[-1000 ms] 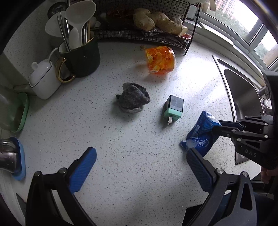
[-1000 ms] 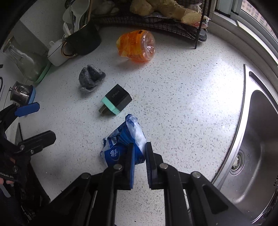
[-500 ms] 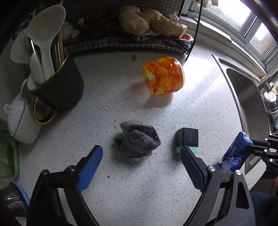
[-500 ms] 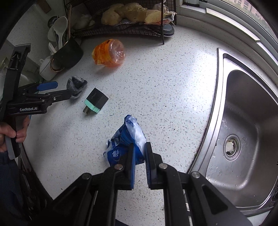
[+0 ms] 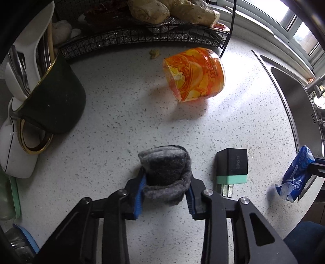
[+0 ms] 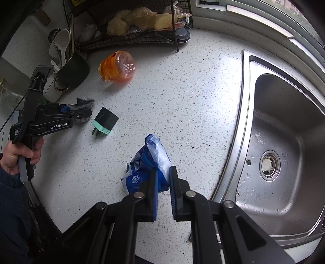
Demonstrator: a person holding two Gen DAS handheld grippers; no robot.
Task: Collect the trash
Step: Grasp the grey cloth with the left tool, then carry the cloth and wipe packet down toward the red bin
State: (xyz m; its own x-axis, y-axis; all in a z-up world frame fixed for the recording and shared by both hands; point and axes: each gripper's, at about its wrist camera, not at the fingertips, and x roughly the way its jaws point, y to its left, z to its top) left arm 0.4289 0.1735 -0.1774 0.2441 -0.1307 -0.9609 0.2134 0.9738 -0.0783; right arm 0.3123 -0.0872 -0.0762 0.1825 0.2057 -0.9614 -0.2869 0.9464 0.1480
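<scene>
A white speckled stone surface (image 5: pixel 113 113) fills both views, with a stainless steel sink (image 6: pixel 284 142) set into its right side. Along the back stands a black wire rack (image 6: pixel 130 38) holding knobbly ginger roots (image 6: pixel 142 19), and left of it a dark green gold-rimmed mug (image 5: pixel 52 97) full of utensils.

A crushed orange plastic bottle (image 5: pixel 195 75) lies on its side on the surface, well apart from both grippers.

The left hand-held gripper (image 5: pixel 165 195) has just been closing, and its blue pads now press on either side of a crumpled grey wad of lint-like fluff (image 5: pixel 165 170), which sits on the surface (the person's hand (image 6: pixel 18 156) grasping this tool's handle shows in the right wrist view).

The right hand-held gripper (image 6: pixel 163 190) is clamped on a crumpled blue and white plastic wrapper (image 6: pixel 148 164), which hangs over the surface near the sink's edge.

Just right of the grey wad lies a small black charger plug with a mint-green end (image 5: pixel 232 166), prongs toward the camera, touching neither gripper.
</scene>
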